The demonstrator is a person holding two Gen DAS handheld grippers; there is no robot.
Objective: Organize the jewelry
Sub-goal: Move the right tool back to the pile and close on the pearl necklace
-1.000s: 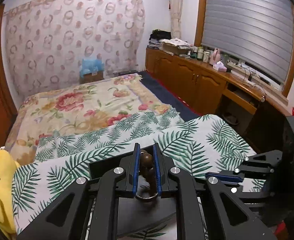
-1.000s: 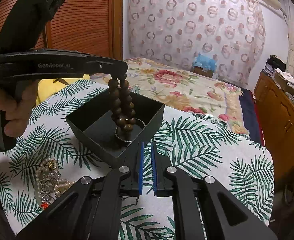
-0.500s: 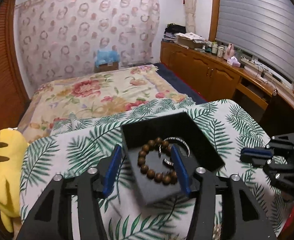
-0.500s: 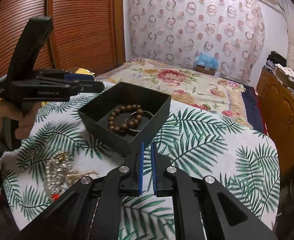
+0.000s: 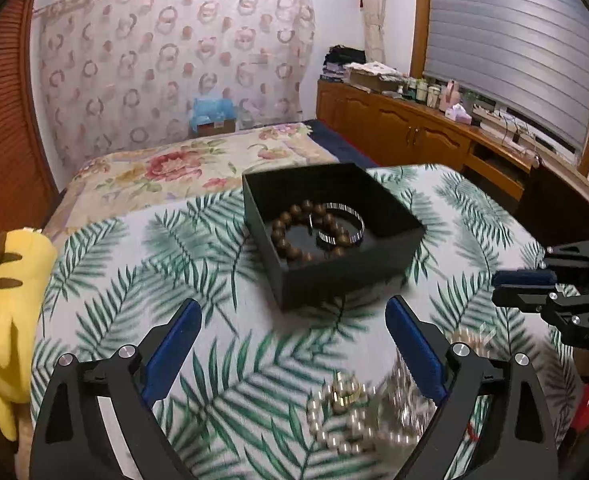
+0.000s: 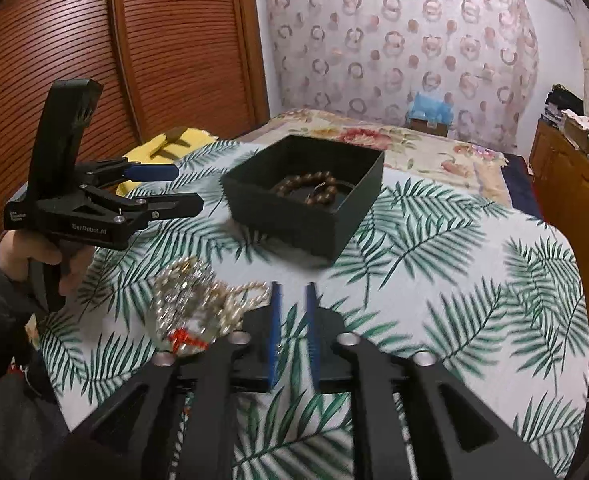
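Black cardboard is forming the open jewelry box (image 5: 331, 264), which is sitting toward the far side of the desk (image 5: 142, 280) on its palm-leaf cloth. Lying inside the box are a brown wooden bead bracelet (image 5: 294, 236) and a silver bangle (image 5: 344, 224), the two overlapping. Pearl necklaces (image 5: 342, 420) and other sparkly pieces are lying in a blurred heap near the desk's near edge, well apart from the box. The left claw (image 5: 292, 344) is hovering above the cloth with its blue-padded fingers spread wide and holding nothing. The right claw (image 6: 293, 332) is hanging just beside the heap, its fingers nearly together with only a narrow gap between them, gripping nothing. A yellow plush toy (image 5: 6, 292) is resting at the desk's left edge.
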